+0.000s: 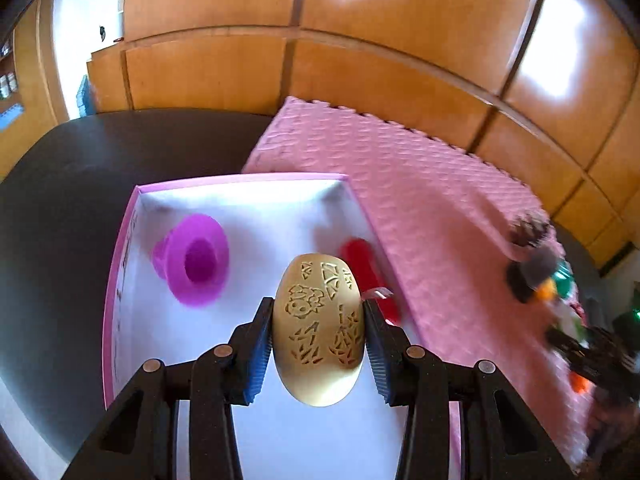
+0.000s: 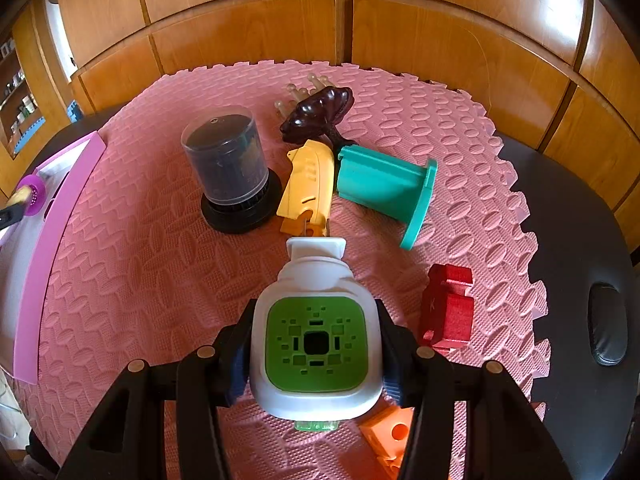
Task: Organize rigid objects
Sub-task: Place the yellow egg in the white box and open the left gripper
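Tan, carved: an egg-shaped piece [image 1: 319,330] with cut-in patterns, clamped at its sides between the blue-ribbed pads of the left gripper [image 1: 319,344] and held over the pink-rimmed white box [image 1: 120,264].

Box contents: a magenta flanged cup [image 1: 196,260] lying on its side toward the far left corner; a red piece [image 1: 366,268] against the right wall, too blurred to name more closely.

White and green: a plastic gadget with a perforated green face [image 2: 316,336], gripped across its body by the right gripper [image 2: 316,344], over the pink foam mat [image 2: 140,260].

Items on the mat, not yet sorted: a smoked-plastic cylindrical case on a black base [image 2: 232,168]; a yellow plastic piece [image 2: 308,188]; a teal flanged tube [image 2: 384,196] on its side; a dark brown glossy figure [image 2: 320,114]; a red wooden block [image 2: 448,308]; an orange block [image 2: 390,436] under the right gripper.

Step in hand, as judged: the egg is being delivered into the box, two items already in.

Next move calls for: lowering the egg onto bare floor between cup and red piece, then parting the jaws gently, since an egg shape will likely roll. The gadget looks ready to follow.
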